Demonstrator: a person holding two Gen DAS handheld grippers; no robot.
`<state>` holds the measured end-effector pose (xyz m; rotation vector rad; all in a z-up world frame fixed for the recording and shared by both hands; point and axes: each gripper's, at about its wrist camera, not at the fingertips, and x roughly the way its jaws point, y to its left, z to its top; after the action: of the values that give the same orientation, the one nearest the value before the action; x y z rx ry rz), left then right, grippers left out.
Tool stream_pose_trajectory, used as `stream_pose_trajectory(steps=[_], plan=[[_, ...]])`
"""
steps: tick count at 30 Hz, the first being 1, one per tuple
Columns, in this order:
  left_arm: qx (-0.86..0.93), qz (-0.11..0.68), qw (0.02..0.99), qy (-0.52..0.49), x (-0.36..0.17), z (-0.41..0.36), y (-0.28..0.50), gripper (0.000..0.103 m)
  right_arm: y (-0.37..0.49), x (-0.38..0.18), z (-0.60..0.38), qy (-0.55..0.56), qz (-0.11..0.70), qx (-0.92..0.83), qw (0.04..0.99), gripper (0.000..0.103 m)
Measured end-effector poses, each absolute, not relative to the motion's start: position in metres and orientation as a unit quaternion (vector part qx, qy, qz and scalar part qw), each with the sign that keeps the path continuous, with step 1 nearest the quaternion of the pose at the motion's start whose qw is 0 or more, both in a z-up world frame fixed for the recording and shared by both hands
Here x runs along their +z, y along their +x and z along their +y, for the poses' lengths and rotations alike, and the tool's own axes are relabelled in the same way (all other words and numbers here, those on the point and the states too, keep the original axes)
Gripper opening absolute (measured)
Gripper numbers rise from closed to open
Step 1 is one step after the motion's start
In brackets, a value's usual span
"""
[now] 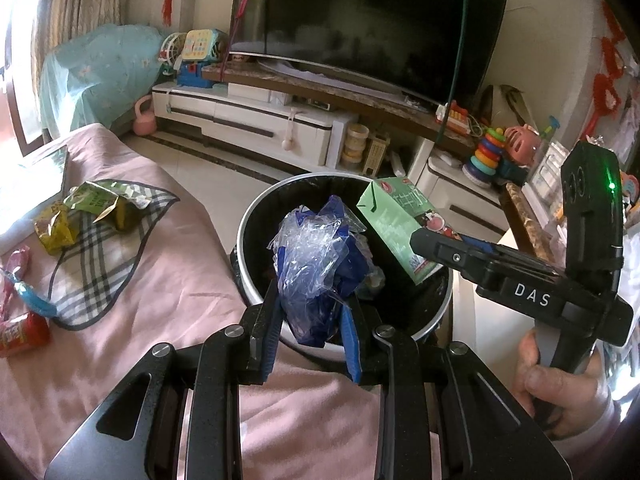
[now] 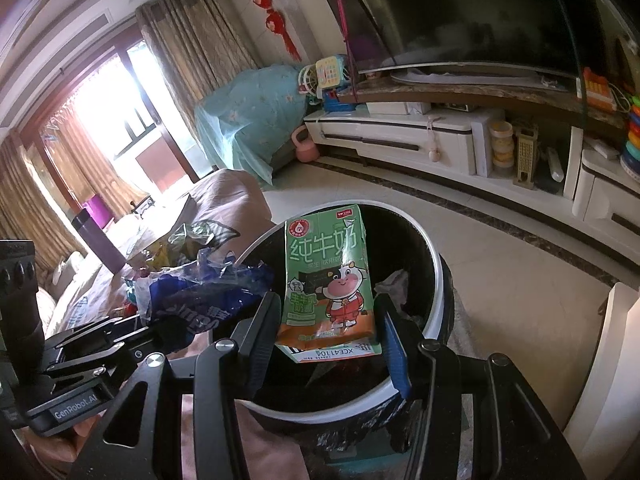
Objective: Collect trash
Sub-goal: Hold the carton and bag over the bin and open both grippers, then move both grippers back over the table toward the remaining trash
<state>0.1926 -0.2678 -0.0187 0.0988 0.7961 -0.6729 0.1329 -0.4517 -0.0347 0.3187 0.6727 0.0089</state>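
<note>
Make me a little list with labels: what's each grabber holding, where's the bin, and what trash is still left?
left gripper: shut on crumpled blue plastic wrapper, held over the bin
right gripper: shut on green milk carton, held over the bin
bin: round, black liner, white rim, beside the pink-covered surface
trash left: green and yellow wrappers on a checked cloth, red packet

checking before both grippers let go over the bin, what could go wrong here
1. The crumpled blue plastic wrapper in the left gripper hangs over the trash bin's near rim; light, it might land on the pink cover.
2. The green milk carton in the right gripper could clip the wrapper.
</note>
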Motion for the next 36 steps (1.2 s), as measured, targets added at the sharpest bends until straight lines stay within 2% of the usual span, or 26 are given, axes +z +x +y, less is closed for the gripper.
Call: stream_pose_trajectory(steps=[2, 5, 7, 9, 11, 13, 17, 22, 25, 36], plan=[[-0.321, 0.382, 0.865, 0.047, -0.020, -0.270, 0.195, 0.026, 0.134, -0.035, -0.451, 0.154, 0.330, 0.004, 0.931, 0.049], [-0.318, 0.388, 0.864, 0.048, -0.022, -0.272, 0.196, 0.036, 0.137, -0.035, -0.451, 0.154, 0.333, 0.005, 0.930, 0.049], [-0.312, 0.390, 0.865, 0.050, -0.021, -0.274, 0.198, 0.048, 0.139, -0.037, -0.451, 0.156, 0.336, 0.007, 0.929, 0.051], [-0.308, 0.390, 0.867, 0.048, -0.021, -0.272, 0.197, 0.067, 0.143, -0.038, -0.454, 0.163, 0.338, 0.009, 0.927, 0.052], [-0.304, 0.384, 0.871, 0.042, -0.020, -0.266, 0.194, 0.068, 0.144, -0.039, -0.456, 0.169, 0.341, 0.010, 0.924, 0.053], [-0.301, 0.386, 0.871, 0.040, -0.021, -0.261, 0.193, 0.068, 0.143, -0.038, -0.458, 0.175, 0.338, 0.010, 0.925, 0.065], [-0.292, 0.391, 0.872, 0.027, -0.024, -0.243, 0.188, 0.070, 0.138, -0.034, -0.454, 0.177, 0.329, 0.012, 0.928, 0.075], [-0.272, 0.401, 0.875, 0.009, -0.030, -0.211, 0.178, 0.070, 0.133, -0.029, -0.439, 0.177, 0.320, 0.022, 0.931, 0.093], [-0.258, 0.405, 0.877, -0.002, -0.034, -0.189, 0.173, 0.071, 0.131, -0.028, -0.424, 0.171, 0.320, 0.031, 0.931, 0.098], [-0.187, 0.404, 0.895, -0.040, -0.041, -0.098, 0.160, 0.075, 0.129, -0.035, -0.347, 0.148, 0.318, 0.095, 0.932, 0.102]])
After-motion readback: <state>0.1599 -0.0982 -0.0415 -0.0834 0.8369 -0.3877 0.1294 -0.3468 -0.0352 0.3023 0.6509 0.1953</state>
